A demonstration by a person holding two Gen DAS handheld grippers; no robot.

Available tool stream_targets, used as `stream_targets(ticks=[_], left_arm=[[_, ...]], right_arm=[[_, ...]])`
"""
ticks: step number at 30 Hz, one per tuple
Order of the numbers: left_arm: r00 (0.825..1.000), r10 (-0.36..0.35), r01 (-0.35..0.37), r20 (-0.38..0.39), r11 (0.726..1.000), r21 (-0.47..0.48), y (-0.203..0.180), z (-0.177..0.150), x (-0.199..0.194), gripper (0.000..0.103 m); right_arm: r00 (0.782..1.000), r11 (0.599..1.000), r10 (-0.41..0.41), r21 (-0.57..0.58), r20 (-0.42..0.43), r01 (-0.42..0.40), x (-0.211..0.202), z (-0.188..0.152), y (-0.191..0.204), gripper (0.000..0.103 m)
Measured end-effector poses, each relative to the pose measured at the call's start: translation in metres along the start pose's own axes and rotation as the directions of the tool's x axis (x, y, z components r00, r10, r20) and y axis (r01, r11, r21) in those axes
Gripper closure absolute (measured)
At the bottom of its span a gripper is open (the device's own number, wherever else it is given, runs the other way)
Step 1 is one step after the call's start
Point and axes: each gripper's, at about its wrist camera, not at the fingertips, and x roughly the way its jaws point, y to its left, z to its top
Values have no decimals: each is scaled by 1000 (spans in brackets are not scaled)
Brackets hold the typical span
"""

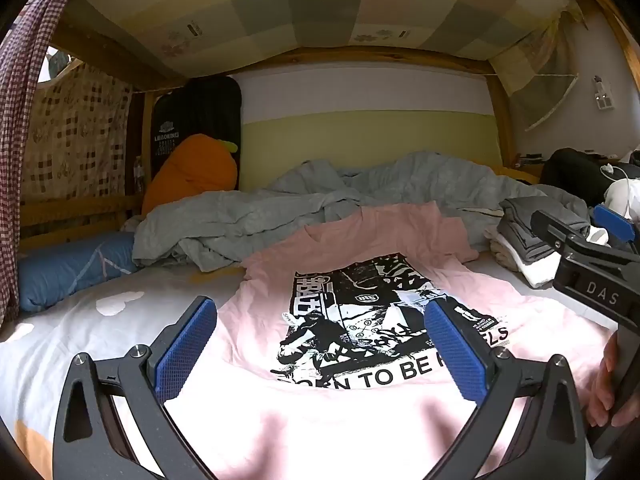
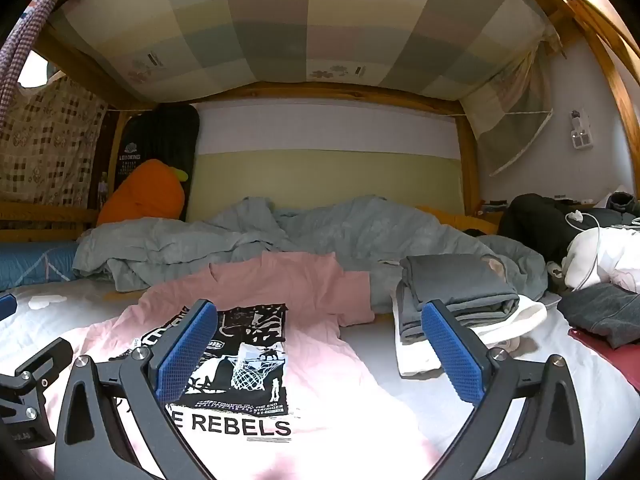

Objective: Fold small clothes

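The left gripper [image 1: 320,344] hovered low over the hem end of the pink T-shirt [image 1: 360,248], its 2 blue-padded fingers [image 1: 186,346] spread wide and holding nothing. The right gripper [image 2: 320,348] was likewise spread and empty, positioned over the shirt's right edge and the bare bed sheet [image 2: 372,352] beside it. In the left wrist view, the right gripper's black body showed at the right border, with the person's right hand [image 1: 608,388] wrapped around its handle.

The T-shirt lay flat on the sheet, print side up, hem nearest the cameras and collar farthest. It appeared spread out for a first fold, with no fold yet made. The black graphic with the word "REBELS" [image 2: 240,426] faced upward. The 1 sleeve visible in the right wrist view [image 2: 352,304] was rumpled.

To the right of the shirt, just beside that sleeve, stood a stack of folded clothes [image 2: 460,292], grey on white. This was judged to be the finished pile, kept within reach.

Behind the shirt, a crumpled grey-green duvet [image 1: 280,208] was bunched along the far side, probably pushed back to free working space. A blue pillow [image 1: 68,268] and an orange carrot plush [image 1: 192,172] rested at the far left.
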Motion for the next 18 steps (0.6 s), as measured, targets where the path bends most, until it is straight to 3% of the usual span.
stream_targets(ticks=[18], left_arm=[[1000, -2, 2, 0, 1000, 15, -3, -2, 1, 0]], right_arm=[[1000, 1000, 0, -5, -6, 0, 0, 0, 0, 0]])
